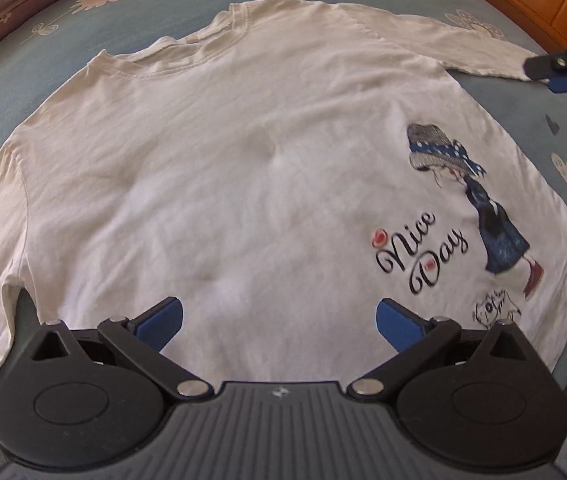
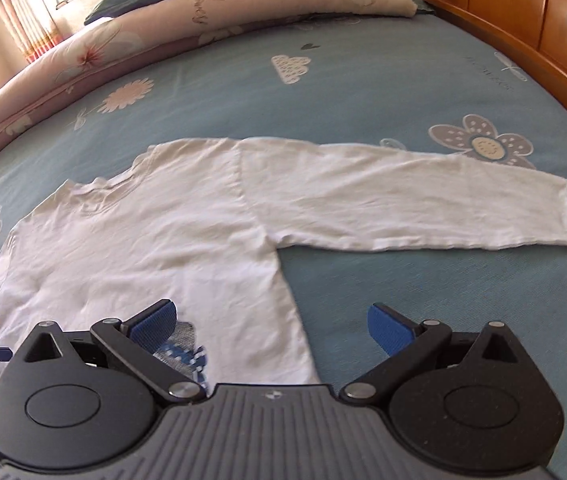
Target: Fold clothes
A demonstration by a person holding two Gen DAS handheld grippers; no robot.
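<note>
White shirt [image 1: 243,168] flat on bed sheet [image 2: 363,80] (sleeve outstretched); left tool [image 1: 279,318], right tool [image 2: 271,326] spread wide, holding nothing.

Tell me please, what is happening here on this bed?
A person is about to fold a white long-sleeved shirt that lies spread flat on a blue bedsheet, printed side up. The person holds a gripper in each hand. The left gripper hovers open over the shirt's lower body, gripping nothing. The right gripper is also open and empty, near the shirt's side edge, below the outstretched sleeve. No fold is made yet; both sleeves are still laid out.
</note>
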